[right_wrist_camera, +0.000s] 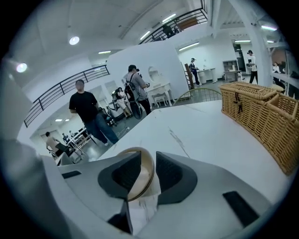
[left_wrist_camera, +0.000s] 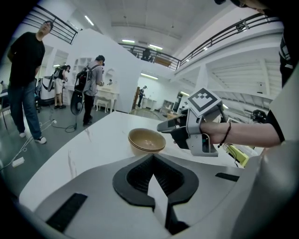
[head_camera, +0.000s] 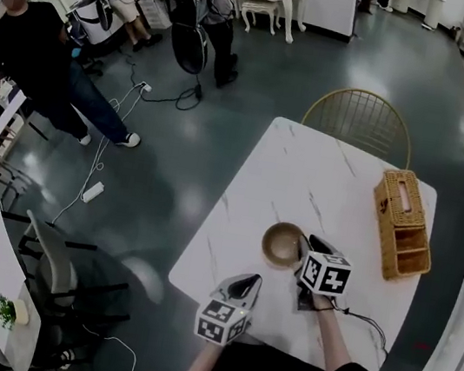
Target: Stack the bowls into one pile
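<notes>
Two bowls point(head_camera: 282, 243), one nested in the other, sit as a single pile near the middle of the head view, on the white table point(head_camera: 303, 183). The right gripper point(head_camera: 311, 242) reaches the pile's right rim from lower right. The left gripper point(head_camera: 243, 286) hangs at the lower left, apart from the pile and close to the table's near edge. A wicker basket point(head_camera: 402, 224) stands well apart at right and a chair point(head_camera: 359, 118) at the far end. Open tabletop surrounds the pile.

Left gripper view: the bowls point(left_wrist_camera: 146, 140) lie straight ahead at frame centre, beyond the jaws and not between them. The left gripper point(left_wrist_camera: 155, 179) is parted and empty. The right gripper point(left_wrist_camera: 163, 127) comes in from the right with its tips at the rim.

Right gripper view: the near wall of the bowls point(right_wrist_camera: 140, 182) stands upright between the jaws at lower centre. The right gripper point(right_wrist_camera: 148, 158) looks released: the right-hand jaw shows a gap from the wall, and the left-hand jaw is close without visibly pressing. The pile is round, so no axis matters. My guess is that only a straight pull back toward the lower edge is needed. The basket point(right_wrist_camera: 261, 116) at right is no obstacle.
</notes>
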`<act>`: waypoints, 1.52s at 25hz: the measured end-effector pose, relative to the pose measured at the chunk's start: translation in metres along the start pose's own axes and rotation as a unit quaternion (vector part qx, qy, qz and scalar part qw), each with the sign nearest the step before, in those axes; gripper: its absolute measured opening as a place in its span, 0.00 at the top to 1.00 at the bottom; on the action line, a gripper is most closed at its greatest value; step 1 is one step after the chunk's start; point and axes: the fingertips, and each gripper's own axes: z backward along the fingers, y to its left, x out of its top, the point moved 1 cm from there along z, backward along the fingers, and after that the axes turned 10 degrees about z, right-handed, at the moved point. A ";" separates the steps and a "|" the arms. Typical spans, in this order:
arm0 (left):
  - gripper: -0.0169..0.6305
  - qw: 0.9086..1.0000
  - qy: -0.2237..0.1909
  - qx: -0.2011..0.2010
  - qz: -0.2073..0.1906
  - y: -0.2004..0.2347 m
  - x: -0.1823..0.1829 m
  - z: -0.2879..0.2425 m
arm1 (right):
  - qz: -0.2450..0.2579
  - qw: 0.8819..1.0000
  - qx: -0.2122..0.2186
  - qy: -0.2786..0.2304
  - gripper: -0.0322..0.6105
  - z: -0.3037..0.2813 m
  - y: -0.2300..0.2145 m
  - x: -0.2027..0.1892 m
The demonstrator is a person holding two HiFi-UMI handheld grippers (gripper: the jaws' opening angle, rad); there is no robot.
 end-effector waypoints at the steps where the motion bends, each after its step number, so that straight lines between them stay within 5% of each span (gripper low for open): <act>1: 0.95 1.000 -0.004 -0.001 -0.002 -0.001 0.003 0.001 | -0.004 1.000 0.006 -0.007 0.80 0.004 -0.001 0.002; 6: 0.95 0.999 -0.037 -0.010 -0.014 -0.007 0.025 0.005 | 0.017 0.998 0.044 -0.044 0.91 0.029 0.001 0.014; 20: 0.95 0.990 -0.117 -0.043 -0.063 -0.047 0.086 0.023 | 0.064 0.975 0.053 -0.204 0.92 0.141 -0.010 0.059; 38: 0.95 0.967 -0.206 -0.098 -0.114 -0.109 0.139 0.052 | 0.075 0.933 -0.051 -0.347 0.93 0.285 -0.053 0.074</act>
